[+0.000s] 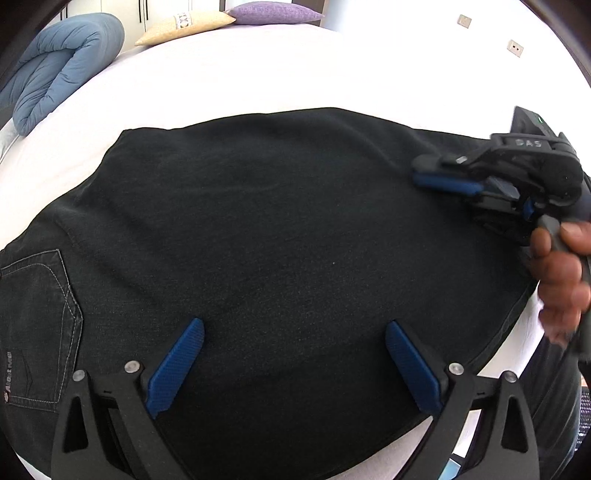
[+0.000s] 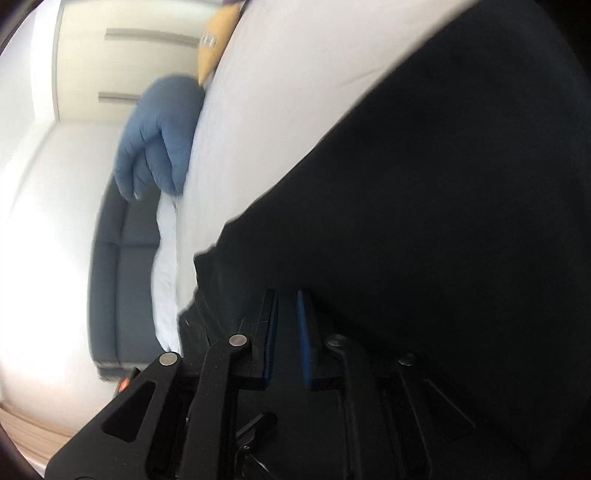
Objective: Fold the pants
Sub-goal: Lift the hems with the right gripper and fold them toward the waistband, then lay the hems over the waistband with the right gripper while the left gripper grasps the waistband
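Black denim pants [image 1: 258,240] lie folded flat on a white bed [image 1: 258,74], a stitched back pocket [image 1: 40,325] at the left. My left gripper [image 1: 294,332] is open wide just above the pants' near part, holding nothing. My right gripper [image 1: 419,173] lies sideways on the pants' right end, held by a hand [image 1: 561,284]. In the right wrist view the right gripper [image 2: 286,295] has its blue pads [image 2: 304,332] nearly together, with a narrow gap, against the black cloth [image 2: 443,221]. Whether cloth sits between them is hidden in the dark.
A rolled blue duvet [image 1: 62,66] lies at the bed's far left edge. A cream cushion [image 1: 184,26] and a purple cushion [image 1: 273,13] sit at the head. A dark sofa [image 2: 125,277] stands beside the bed. The bed's near edge [image 1: 532,325] runs at the right.
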